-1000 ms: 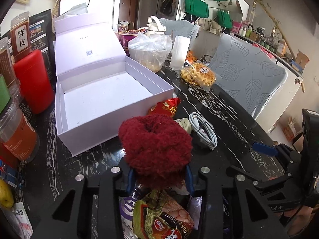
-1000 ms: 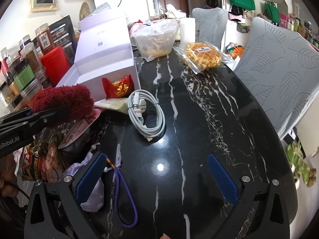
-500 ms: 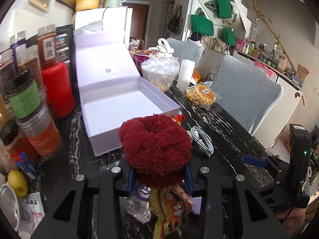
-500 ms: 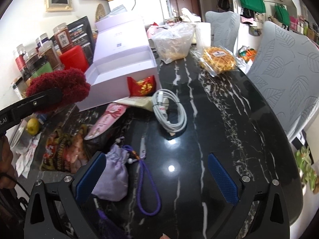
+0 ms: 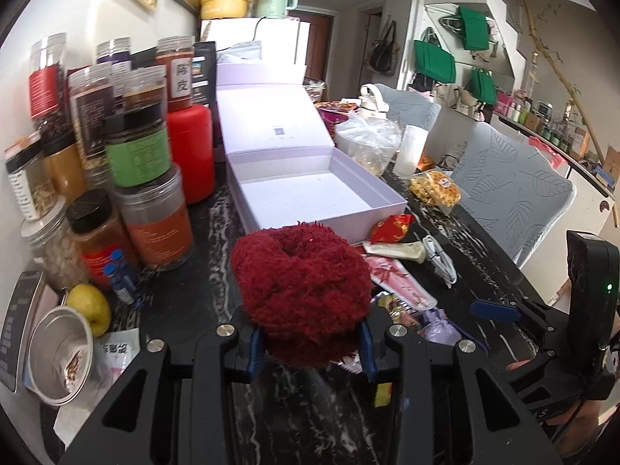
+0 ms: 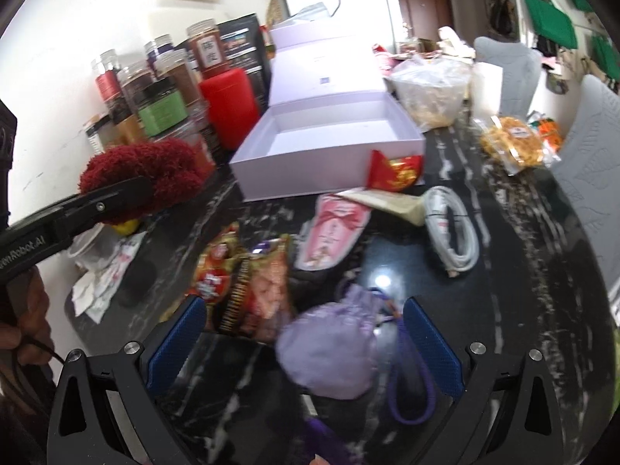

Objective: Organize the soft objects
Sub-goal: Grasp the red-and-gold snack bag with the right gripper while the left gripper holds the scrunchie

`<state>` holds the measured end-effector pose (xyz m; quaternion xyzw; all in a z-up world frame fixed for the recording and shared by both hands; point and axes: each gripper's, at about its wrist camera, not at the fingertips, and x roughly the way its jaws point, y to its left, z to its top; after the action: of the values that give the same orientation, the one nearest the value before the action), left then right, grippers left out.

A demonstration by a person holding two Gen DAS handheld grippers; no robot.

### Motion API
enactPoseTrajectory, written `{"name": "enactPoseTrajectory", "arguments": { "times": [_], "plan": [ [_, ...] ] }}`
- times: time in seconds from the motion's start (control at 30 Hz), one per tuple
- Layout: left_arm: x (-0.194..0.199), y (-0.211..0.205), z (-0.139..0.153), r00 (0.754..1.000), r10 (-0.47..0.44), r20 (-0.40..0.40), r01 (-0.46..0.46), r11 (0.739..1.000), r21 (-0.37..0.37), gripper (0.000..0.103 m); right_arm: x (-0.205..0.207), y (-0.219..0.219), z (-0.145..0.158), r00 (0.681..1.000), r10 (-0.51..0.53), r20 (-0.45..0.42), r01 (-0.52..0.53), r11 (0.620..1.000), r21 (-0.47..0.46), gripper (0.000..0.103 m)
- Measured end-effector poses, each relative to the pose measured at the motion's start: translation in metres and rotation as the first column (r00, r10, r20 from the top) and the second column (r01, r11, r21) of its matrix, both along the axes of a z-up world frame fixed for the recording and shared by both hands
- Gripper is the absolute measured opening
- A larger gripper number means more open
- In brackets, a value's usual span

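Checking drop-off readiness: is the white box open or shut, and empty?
Open and empty: the box has its lid tilted back, floor bare.

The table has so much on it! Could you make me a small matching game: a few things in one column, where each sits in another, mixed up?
Things:
1. dark red fluffy scrunchie
2. lilac pouch
3. white cable
4. red can

Places:
A. coiled on the black table
B. left of the open white box
C. clamped in the left hand-held gripper
D. lying between the open right hand-held gripper's fingers

Pairs: 1-C, 2-D, 3-A, 4-B
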<state>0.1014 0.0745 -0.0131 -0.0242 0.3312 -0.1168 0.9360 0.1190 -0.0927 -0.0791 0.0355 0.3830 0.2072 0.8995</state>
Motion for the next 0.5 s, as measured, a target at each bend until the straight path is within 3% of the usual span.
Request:
{"name": "enactPoseTrajectory", "arguments": {
  "times": [0.4, 0.5],
  "plan": [
    [-0.006, 0.025, -0.013, 0.998, 0.055, -0.02, -0.055, 0.998, 0.004, 0.038, 0.021, 0.034, -0.014, 0.996, 0.038, -0.081, -0.031, 0.996, 0.086, 0.103],
    [-0.004, 0.027, -0.015, 0.998, 0.051, -0.025, -0.051, 0.999, -0.003, 0.038, 0.023, 0.032, -0.018, 0.995, 0.046, -0.093, -0.036, 0.994, 0.105, 0.095]
  ]
}}
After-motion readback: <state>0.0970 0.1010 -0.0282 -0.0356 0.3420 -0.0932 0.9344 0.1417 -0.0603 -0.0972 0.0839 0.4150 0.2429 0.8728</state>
